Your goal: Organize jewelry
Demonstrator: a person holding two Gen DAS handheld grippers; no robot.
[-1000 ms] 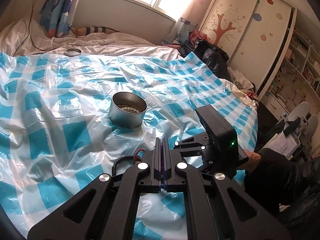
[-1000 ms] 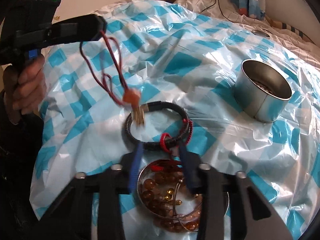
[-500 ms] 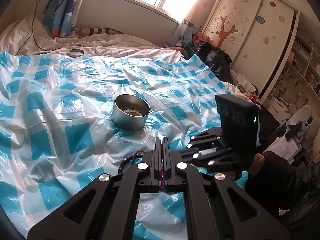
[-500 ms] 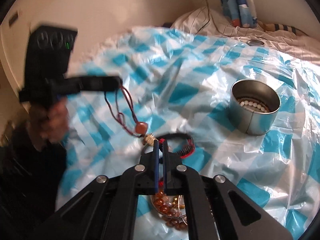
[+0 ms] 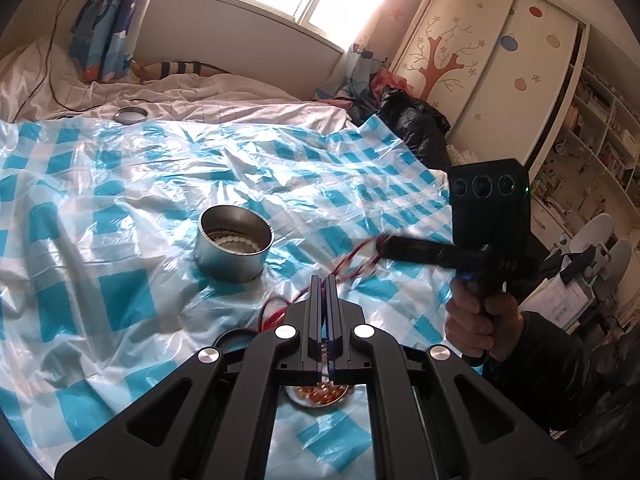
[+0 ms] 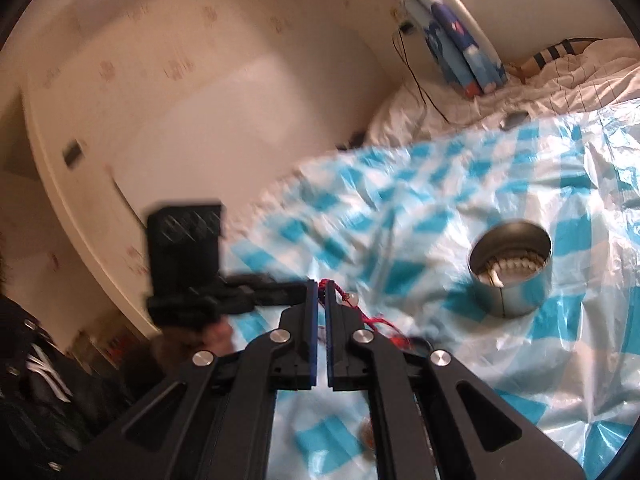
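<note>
My left gripper (image 5: 325,278) is shut on a dark red cord necklace (image 5: 352,266) that trails to the right. My right gripper (image 6: 321,283) is shut on a red cord bracelet (image 6: 370,318) and has it lifted; it shows in the left wrist view (image 5: 386,245) with red cord at its tips. A round metal tin (image 5: 235,245) holding a pale bead strand stands on the checked sheet, also in the right wrist view (image 6: 510,266). A shallow dish of amber beads (image 5: 320,394) lies under my left gripper. A black bracelet (image 5: 236,334) lies beside it.
A blue-and-white checked plastic sheet (image 5: 120,208) covers the bed. A small metal lid (image 5: 130,115) lies at the far edge. A black bag (image 5: 416,128) and a wardrobe (image 5: 492,68) are at the right. A wall (image 6: 200,100) is at the left.
My right gripper has risen with the red bracelet and swung toward my left gripper. My left gripper has moved forward and up with the dark red cord. The right wrist view is now blurred.
</note>
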